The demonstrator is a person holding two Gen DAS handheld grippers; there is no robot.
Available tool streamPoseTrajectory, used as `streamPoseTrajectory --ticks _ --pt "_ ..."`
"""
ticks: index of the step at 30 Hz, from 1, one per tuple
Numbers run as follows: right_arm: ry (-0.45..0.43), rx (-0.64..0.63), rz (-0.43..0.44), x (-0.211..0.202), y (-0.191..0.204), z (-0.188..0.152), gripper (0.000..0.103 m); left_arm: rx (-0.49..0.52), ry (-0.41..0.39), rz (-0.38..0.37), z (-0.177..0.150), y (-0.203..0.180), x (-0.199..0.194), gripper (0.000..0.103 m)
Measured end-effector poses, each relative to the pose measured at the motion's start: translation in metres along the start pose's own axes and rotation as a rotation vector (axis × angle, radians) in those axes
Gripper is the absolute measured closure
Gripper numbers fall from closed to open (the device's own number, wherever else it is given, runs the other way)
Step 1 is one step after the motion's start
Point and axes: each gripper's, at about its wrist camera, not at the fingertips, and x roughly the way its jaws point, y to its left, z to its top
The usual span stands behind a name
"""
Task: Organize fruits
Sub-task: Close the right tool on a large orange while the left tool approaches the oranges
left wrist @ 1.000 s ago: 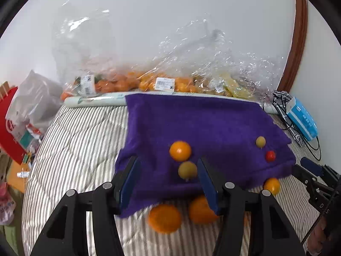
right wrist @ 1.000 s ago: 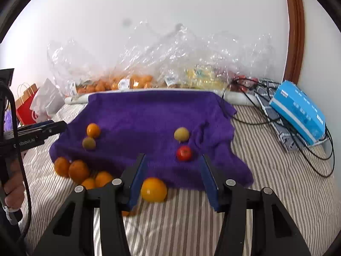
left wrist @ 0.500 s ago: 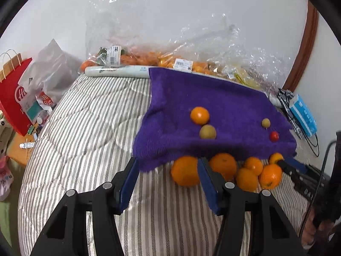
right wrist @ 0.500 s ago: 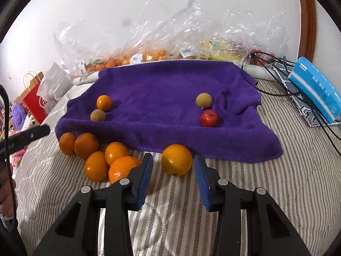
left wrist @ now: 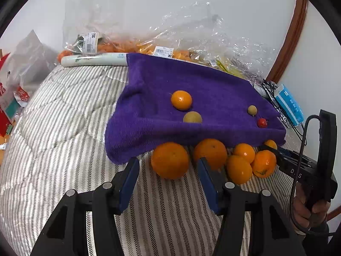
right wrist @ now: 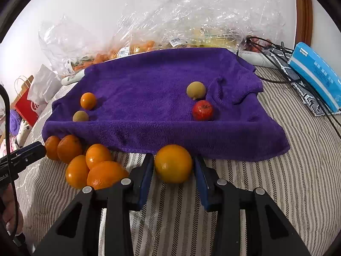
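Oranges lie loose on the striped bedcover (right wrist: 266, 192), just off the near edge of the purple towel (right wrist: 149, 81). One orange (right wrist: 173, 163) sits alone at that edge, between the fingers of the right gripper (right wrist: 173, 166); its jaws have just been closing, and the blue pads now stand right against the fruit's sides, though I cannot tell whether they truly press on it. Toward the bed's left side a cluster of oranges (right wrist: 89, 164) lies packed together, touching one another. The left gripper (left wrist: 168, 170) is at that cluster with its jaws partly apart, and the big orange (left wrist: 170, 160) at the cluster's end lies in the gap with clear space on each side, held by nothing. A second orange (left wrist: 210, 152) lies just behind its right finger.

Up on the towel rest a small orange (right wrist: 88, 100), two dull yellow-green fruits (right wrist: 196, 90) and a red apple (right wrist: 202, 110), well apart in two pairs. The round fruit shows no long axis; the apple's stem end faces up.

Clear plastic bags of produce (right wrist: 181, 21) crowd the far edge against the wall. A blue box (right wrist: 317, 74) and black cables (right wrist: 277, 64) take up the far right corner. The near bedcover is bare stripes, open on both sides.
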Motion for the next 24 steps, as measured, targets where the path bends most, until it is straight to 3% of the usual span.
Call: streamPoseTrajectory --ticks 6,13,16,19,24 --pt "-0.004 0.013 0.015 0.001 -0.003 0.001 0.063 0.033 0.006 -0.002 -0.003 -0.009 0.005 0.049" --pt "-0.016 0.080 0.053 0.000 -0.012 0.001 0.065 -0.040 0.020 -0.017 -0.002 0.004 0.006 0.049" --pt "-0.010 0.055 0.023 0.000 -0.009 0.002 0.068 -0.065 0.014 -0.038 -0.001 0.007 0.005 0.050" --pt "-0.004 0.023 -0.002 0.000 -0.003 0.002 0.069 -0.072 -0.008 -0.011 0.000 0.009 0.003 0.049" --pt "0.000 0.037 0.013 0.000 -0.006 0.002 0.069 -0.066 0.005 -0.031 0.002 0.009 0.003 0.049"
